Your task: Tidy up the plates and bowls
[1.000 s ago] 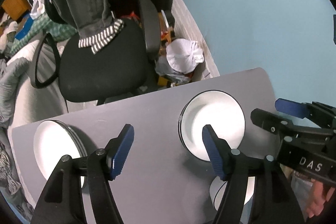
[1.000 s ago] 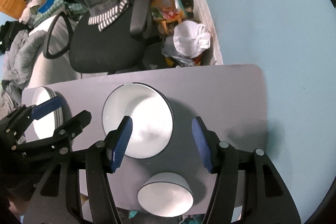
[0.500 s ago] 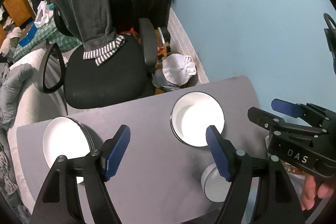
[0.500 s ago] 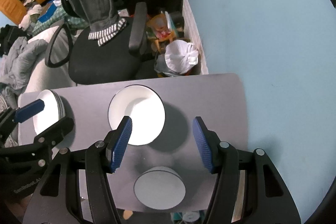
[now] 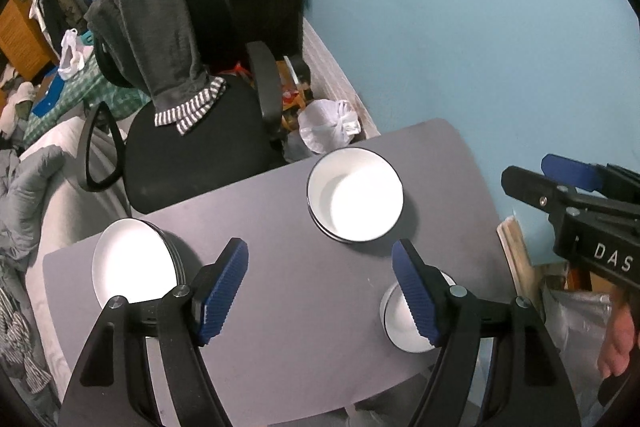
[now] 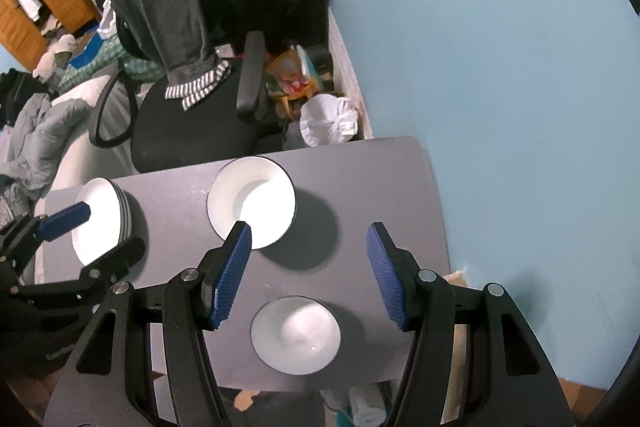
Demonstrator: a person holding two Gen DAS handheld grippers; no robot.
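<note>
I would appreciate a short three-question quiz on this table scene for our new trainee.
1. True or false: the left gripper is shut on a plate.
2. Which dish lies nearest the table's front edge? A) the stack of plates B) the large bowl C) the small bowl
3. Fill in: a grey garment hangs over the back of the office ____.

Key
1. False: both it and the right gripper are open, above the table, with nothing between the pads.
2. C
3. chair
</note>
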